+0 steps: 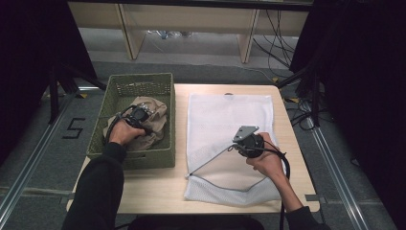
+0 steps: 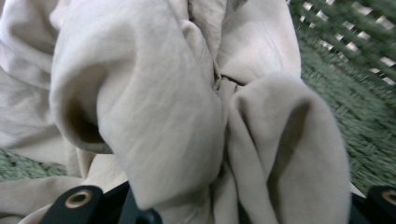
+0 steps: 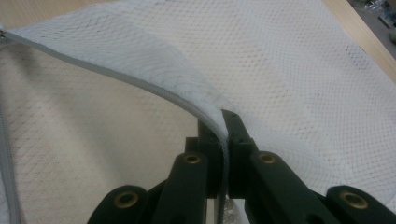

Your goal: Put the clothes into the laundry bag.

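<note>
While a beige garment is lying crumpled inside the green woven basket, the left claw is reaching down into that basket from above. The basket is sitting at the left edge of the wooden worktop, partly overhanging it. In the left gripper view the garment is bulging in thick folds between the claw's two black jaws, whose bases are showing at the bottom corners; the jaws are standing partly closed around the bunched cloth, though whether the pads are pressing on it cannot be told. Beside the cloth, the basket's green weave is showing at the right.

To the right of the basket, a white mesh laundry bag is lying flat on the worktop. The right claw is pinching the bag's upper zipper edge and lifting it, so the mouth is gaping towards the person. In the right gripper view the two jaws are standing almost together with the grey zipper band clamped between them, and the bag's mesh is sloping away behind.

Beyond the worktop, the high view is showing shelf legs, cables on the floor and a floor mark reading 5. The close views are giving the fabric texture and the grip; the high view is giving the layout.
</note>
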Demonstrator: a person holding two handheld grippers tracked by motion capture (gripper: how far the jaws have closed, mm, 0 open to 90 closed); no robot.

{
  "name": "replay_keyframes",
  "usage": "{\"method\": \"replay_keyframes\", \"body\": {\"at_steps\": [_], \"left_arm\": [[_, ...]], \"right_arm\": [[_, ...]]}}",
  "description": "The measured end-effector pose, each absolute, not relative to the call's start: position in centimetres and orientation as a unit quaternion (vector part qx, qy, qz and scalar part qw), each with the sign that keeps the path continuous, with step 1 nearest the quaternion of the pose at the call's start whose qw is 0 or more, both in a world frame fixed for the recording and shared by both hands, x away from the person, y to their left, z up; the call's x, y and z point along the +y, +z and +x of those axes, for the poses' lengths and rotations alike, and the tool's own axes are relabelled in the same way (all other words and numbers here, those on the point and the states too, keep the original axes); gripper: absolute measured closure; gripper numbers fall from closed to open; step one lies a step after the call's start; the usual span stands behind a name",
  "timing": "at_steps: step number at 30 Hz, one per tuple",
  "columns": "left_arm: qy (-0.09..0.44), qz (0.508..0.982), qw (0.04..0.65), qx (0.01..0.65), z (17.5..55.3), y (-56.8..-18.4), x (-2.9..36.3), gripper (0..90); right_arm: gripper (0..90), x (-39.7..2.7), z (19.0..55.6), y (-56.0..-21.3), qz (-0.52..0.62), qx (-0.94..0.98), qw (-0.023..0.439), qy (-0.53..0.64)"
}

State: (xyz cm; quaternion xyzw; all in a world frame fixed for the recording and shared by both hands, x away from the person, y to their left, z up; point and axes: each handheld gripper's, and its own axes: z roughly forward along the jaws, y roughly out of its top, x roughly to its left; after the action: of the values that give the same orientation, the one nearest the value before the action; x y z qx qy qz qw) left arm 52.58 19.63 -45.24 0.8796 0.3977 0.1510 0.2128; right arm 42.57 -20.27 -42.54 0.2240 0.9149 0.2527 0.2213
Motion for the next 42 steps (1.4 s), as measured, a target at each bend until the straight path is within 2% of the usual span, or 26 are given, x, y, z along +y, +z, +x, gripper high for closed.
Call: {"method": "replay_keyframes", "body": {"at_steps": [2,7,9,13,16,25,31,42], "left_arm": [[0.15,0.877,0.222,0.398,52.5,-44.8,19.9,68.1],[0.153,0.847,0.288,0.419,51.8,-42.3,21.3,69.1],[0.161,0.83,0.323,0.426,51.3,-40.5,22.1,69.1],[0.166,0.826,0.342,0.417,50.3,-38.6,22.5,69.2],[0.152,0.808,0.388,0.416,48.8,-35.9,23.1,69.1],[0.139,0.791,0.456,0.384,44.2,-31.3,21.6,69.0],[0.141,0.786,0.482,0.359,42.0,-29.2,21.1,69.1],[0.102,0.796,0.508,0.314,38.0,-26.8,18.8,69.1]], "right_arm": [[88.6,-20.3,42.6,-42.6,0.226,0.914,0.222,0.255],[89.2,-20.3,42.6,-42.4,0.226,0.912,0.228,0.255],[89.3,-20.3,42.6,-42.2,0.224,0.913,0.226,0.255],[89.4,-20.3,42.6,-42.1,0.235,0.909,0.227,0.257],[89.4,-20.4,42.9,-41.5,0.226,0.908,0.232,0.264],[89.4,-21.3,43.3,-39.5,0.233,0.896,0.243,0.29],[89.3,-21.6,43.5,-39.1,0.239,0.893,0.242,0.295],[89.3,-21.4,43.7,-39.4,0.243,0.894,0.241,0.29]]}}
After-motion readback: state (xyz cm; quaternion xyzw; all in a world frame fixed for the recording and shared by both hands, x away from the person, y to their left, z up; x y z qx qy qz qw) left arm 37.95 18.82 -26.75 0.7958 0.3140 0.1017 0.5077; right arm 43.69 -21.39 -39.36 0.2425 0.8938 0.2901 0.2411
